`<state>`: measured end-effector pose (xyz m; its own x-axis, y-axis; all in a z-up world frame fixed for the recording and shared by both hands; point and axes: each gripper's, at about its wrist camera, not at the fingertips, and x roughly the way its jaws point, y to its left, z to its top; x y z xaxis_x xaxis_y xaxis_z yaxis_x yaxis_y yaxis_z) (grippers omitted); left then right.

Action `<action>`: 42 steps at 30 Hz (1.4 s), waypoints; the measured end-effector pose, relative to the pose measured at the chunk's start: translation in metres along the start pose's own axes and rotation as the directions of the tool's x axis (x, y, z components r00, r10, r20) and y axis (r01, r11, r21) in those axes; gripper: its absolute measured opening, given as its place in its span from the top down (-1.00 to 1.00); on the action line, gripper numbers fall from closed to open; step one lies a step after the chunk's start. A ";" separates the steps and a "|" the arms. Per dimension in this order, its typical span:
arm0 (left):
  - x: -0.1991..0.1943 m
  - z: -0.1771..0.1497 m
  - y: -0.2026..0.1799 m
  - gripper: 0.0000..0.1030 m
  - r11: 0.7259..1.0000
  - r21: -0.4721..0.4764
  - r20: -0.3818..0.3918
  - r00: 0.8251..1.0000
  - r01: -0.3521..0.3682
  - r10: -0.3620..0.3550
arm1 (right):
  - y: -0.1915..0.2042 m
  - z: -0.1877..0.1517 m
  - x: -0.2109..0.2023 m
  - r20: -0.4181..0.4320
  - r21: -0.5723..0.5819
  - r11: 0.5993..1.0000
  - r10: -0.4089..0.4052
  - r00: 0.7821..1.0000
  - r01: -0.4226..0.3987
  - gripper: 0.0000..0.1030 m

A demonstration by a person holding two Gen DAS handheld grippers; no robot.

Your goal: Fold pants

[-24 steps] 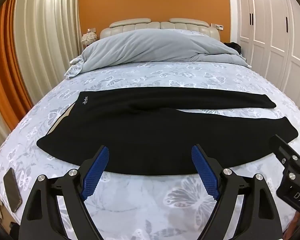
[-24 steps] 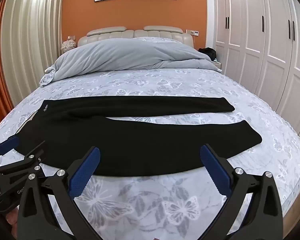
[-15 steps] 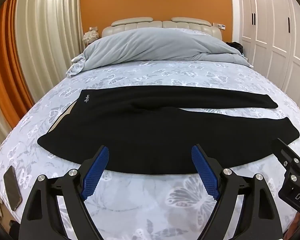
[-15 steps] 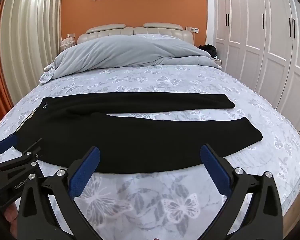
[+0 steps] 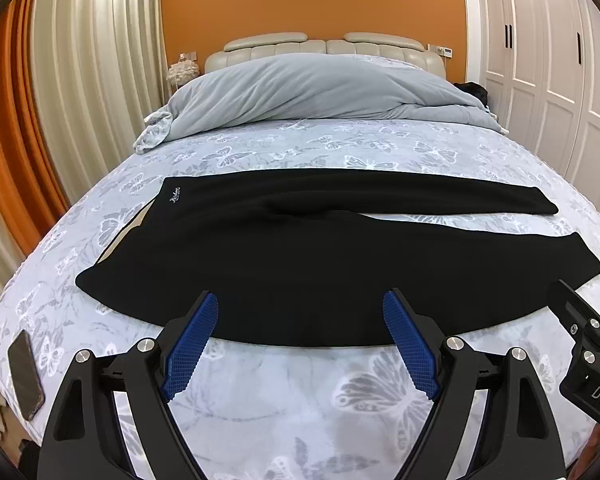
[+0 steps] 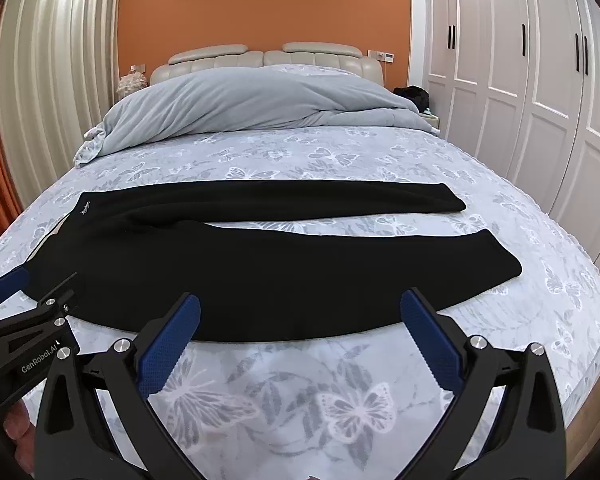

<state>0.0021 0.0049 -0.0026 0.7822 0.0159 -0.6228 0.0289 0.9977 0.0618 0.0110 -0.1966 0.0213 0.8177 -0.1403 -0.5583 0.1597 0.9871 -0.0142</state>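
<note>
Both sets of jaws are held wide apart and nothing is gripped: the left gripper (image 5: 300,340) and the right gripper (image 6: 300,344) are poised above the bedsheet (image 6: 284,400), just short of the near edge of the pants (image 6: 260,272). Compared with 0.8 s ago, the near hem is seen slightly lower in both views, so a small advance or tilt toward the garment is indicated; the pants themselves are unmoved. They are laid flat across the bed, waistband to the left, the two legs spread apart to the right. No fold is yet made. A phone (image 5: 26,376) is noted near the left bed edge, and a duvet (image 5: 320,92) at the headboard.
</note>
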 end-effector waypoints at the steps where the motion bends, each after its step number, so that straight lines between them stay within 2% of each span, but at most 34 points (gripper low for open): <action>1: 0.000 0.000 0.000 -0.59 1.000 0.000 -0.001 1.000 0.001 -0.001 | -0.001 0.000 0.001 0.000 0.000 1.000 -0.001 1.000 0.001 -0.91; 42: 0.003 -0.004 0.001 -0.59 1.000 0.006 -0.003 1.000 -0.005 0.005 | -0.002 -0.004 0.003 -0.003 -0.001 1.000 -0.003 1.000 0.003 -0.91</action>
<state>0.0021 0.0058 -0.0078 0.7806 0.0214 -0.6246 0.0286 0.9971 0.0698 0.0115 -0.1992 0.0165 0.8154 -0.1434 -0.5609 0.1620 0.9866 -0.0167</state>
